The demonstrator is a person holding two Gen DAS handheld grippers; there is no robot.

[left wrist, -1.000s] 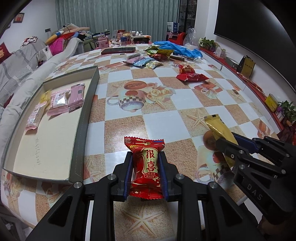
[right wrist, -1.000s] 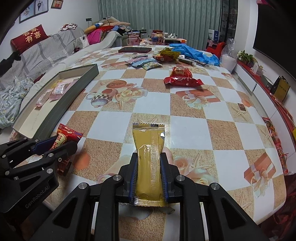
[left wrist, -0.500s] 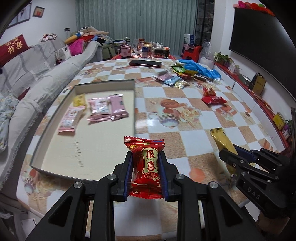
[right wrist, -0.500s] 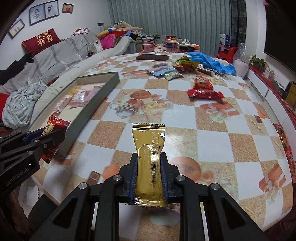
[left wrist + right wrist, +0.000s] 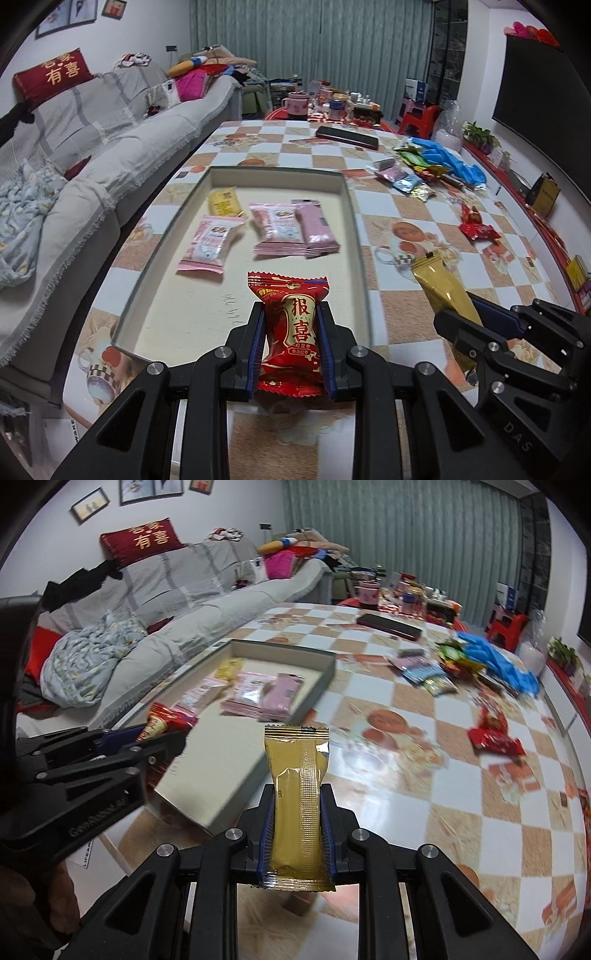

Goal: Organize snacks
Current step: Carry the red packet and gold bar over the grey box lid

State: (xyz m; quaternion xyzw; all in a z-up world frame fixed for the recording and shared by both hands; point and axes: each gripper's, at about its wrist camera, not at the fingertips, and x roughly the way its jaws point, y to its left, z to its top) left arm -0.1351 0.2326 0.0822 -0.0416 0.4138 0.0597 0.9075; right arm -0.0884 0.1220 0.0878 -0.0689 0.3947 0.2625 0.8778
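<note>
Beyond the red snack (image 5: 291,328), 4 packets (image 5: 295,229) crowd the tray (image 5: 352,206).

We see a checkered table (image 5: 391,314), a shallow tray (image 5: 354,221) on it, a dark flat case (image 5: 347,137), loose snack packets (image 5: 410,181), red packets (image 5: 478,227), blue gloves (image 5: 450,162).

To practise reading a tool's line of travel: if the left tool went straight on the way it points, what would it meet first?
Most likely the bare cream floor of the tray, short of the pink packets. The left tool, shut on the red snack, points down over the tray's near end; depth is uncertain.
</note>
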